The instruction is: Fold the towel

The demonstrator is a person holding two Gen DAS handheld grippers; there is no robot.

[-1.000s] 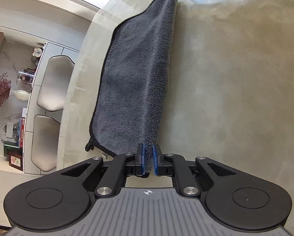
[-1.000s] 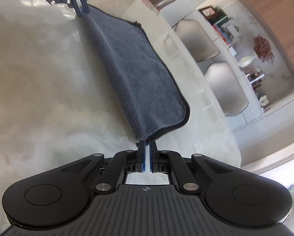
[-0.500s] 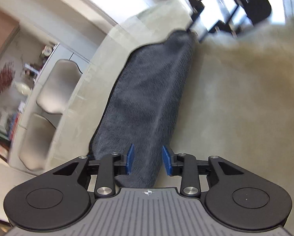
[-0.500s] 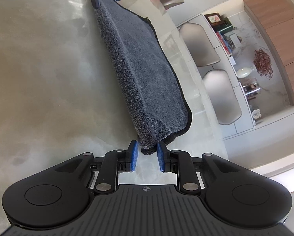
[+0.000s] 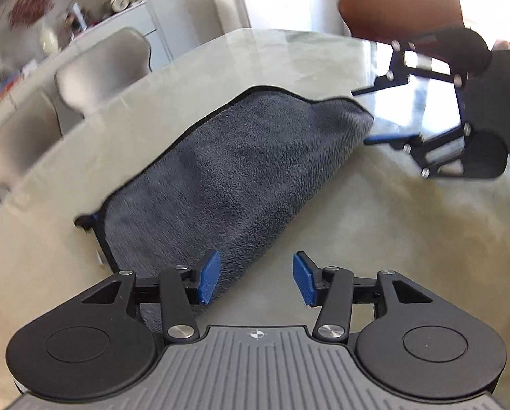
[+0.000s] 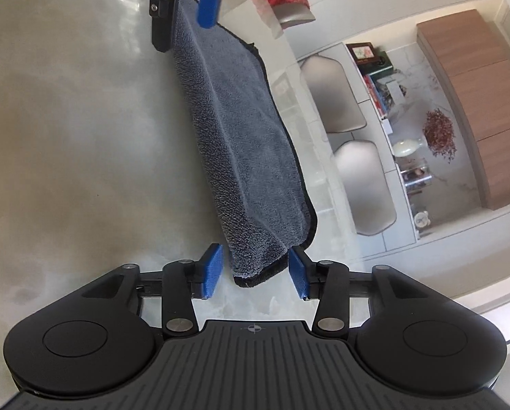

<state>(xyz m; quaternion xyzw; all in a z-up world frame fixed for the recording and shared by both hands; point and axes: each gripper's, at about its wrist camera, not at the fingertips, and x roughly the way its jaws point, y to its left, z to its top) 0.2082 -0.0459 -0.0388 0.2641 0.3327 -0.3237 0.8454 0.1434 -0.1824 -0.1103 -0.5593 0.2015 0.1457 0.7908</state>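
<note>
Your table (image 5: 408, 225) fills most of both views, a pale, glossy, marbled stone top with a rounded edge that curves across the upper left of the left wrist frame. On it lies the grey towel (image 5: 234, 177), folded into a long narrow strip with a dark stitched border. In the left wrist view it runs on a diagonal from the lower left of centre up to the right of centre; in the right wrist view the towel (image 6: 241, 143) stretches from the top centre down to just above your tool.

Past the table's edge you have two pale chairs (image 6: 364, 184), on the left of the left wrist frame and right of centre in the right wrist one. A brown chair back (image 5: 398, 10), blurred, sits at the top right of the left wrist frame.

Your left gripper (image 5: 256, 280) stands with its blue pads spread wide. The left pad (image 5: 208, 280) overlaps the towel's near corner in the picture, the other is over bare table, and nothing is pinched.

Your right gripper (image 6: 255, 278) is likewise spread. The towel's near end lies between its blue pads (image 6: 211, 275), flat on the table and ungripped.

A white vase (image 6: 407, 147) with dried red flowers stands on the shelf at the far right.
</note>
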